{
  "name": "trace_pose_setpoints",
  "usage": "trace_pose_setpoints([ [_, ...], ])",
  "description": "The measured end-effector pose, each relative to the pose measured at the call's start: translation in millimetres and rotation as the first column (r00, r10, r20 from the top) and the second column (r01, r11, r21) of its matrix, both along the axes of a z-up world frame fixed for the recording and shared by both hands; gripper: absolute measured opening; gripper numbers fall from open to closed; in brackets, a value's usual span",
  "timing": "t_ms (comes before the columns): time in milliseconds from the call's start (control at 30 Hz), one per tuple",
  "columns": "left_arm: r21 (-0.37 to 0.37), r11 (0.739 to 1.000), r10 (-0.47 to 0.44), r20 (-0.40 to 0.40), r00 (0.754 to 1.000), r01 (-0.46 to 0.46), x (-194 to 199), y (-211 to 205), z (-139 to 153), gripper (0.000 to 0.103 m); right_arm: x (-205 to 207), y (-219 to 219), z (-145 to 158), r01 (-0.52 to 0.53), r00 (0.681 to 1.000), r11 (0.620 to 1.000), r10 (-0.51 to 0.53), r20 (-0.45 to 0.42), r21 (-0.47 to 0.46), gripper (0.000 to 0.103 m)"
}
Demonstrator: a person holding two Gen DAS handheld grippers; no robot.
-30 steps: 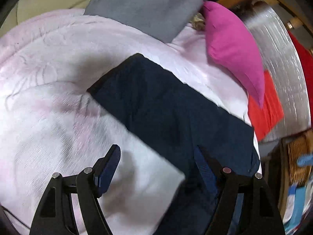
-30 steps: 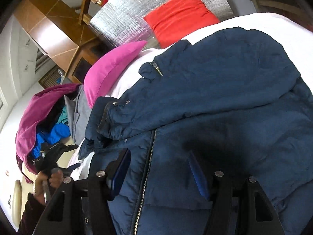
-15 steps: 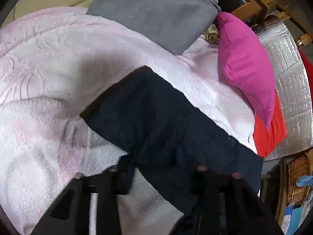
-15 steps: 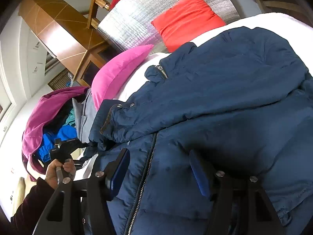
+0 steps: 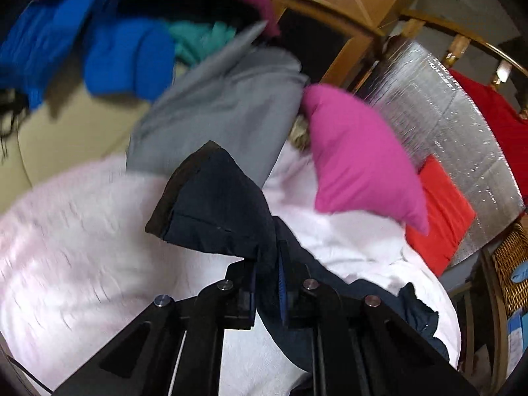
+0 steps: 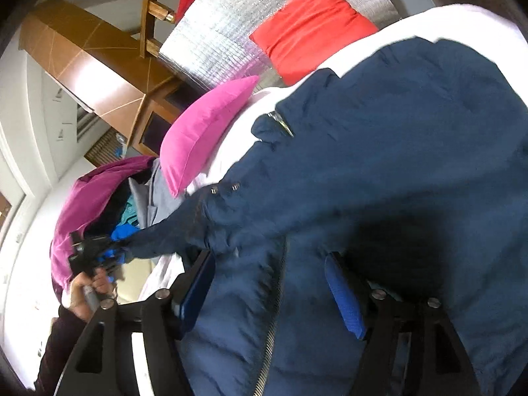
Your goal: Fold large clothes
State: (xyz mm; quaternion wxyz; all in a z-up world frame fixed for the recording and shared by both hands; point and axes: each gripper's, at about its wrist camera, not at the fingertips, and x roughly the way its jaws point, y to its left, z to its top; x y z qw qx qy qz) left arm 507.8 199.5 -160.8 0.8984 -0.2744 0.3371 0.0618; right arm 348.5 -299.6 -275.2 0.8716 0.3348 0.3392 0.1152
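Note:
A navy blue padded jacket [image 6: 379, 171] lies spread on a pale pink bedspread [image 5: 82, 247], its zip running down the front. My left gripper [image 5: 266, 264] is shut on the end of the jacket's sleeve [image 5: 214, 208] and holds it lifted off the bed; it also shows in the right wrist view [image 6: 122, 252], with the sleeve [image 6: 184, 227] stretched out to the left. My right gripper [image 6: 269, 277] is open, hovering just above the jacket's front by the zip.
A pink pillow [image 5: 359, 158] and a red cushion [image 5: 442, 214] lie at the bed's head against a silver foil panel [image 5: 445, 115]. A grey garment [image 5: 224, 109] and a pile of blue and magenta clothes [image 5: 115, 52] sit beyond the bed. A wicker basket [image 5: 511, 264] stands right.
My left gripper came down on the sleeve end, shut on it, and lifted it up and outward. My right gripper stayed open over the jacket front.

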Motion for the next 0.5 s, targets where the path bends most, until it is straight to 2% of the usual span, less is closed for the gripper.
trace_pose_setpoints([
  [100, 0.044, 0.999, -0.024, 0.025, 0.999, 0.023, -3.4, -3.8, 17.8, 0.011, 22.0, 15.1, 19.5, 0.008, 0.999, 0.994, -0.005, 0.032, -0.108, 0.072],
  [167, 0.054, 0.998, -0.038, 0.040, 0.998, 0.036, -7.4, -7.4, 26.1, 0.011, 42.6, 21.0, 29.2, 0.041, 0.999, 0.986, -0.036, 0.033, -0.162, 0.064],
  [200, 0.054, 0.998, -0.042, 0.044, 0.998, 0.039, -9.1, -9.0, 29.3, 0.011, 50.9, 21.6, 31.8, 0.053, 0.998, 0.983, -0.049, 0.028, -0.176, 0.054],
  [267, 0.058, 0.997, -0.053, 0.060, 0.997, 0.050, -15.2, -13.0, 37.1, 0.011, 66.5, 23.0, 31.3, 0.068, 0.997, 0.973, -0.072, -0.010, -0.219, 0.051],
  [300, 0.060, 0.997, -0.061, 0.074, 0.995, 0.056, -20.4, -14.7, 41.3, 0.011, 77.9, 23.6, 25.1, 0.064, 0.995, 0.966, -0.080, -0.055, -0.252, 0.051],
  [433, 0.078, 0.994, -0.091, 0.142, 0.986, 0.080, -40.7, -24.6, 61.6, 0.011, 100.8, 27.1, -5.2, -0.004, 0.978, 0.946, -0.065, -0.199, -0.325, 0.048],
  [500, 0.090, 0.992, -0.107, 0.167, 0.980, 0.093, -51.5, -28.3, 70.6, 0.011, 98.0, 31.7, -1.7, -0.013, 0.980, 0.930, -0.062, -0.191, -0.367, 0.048],
])
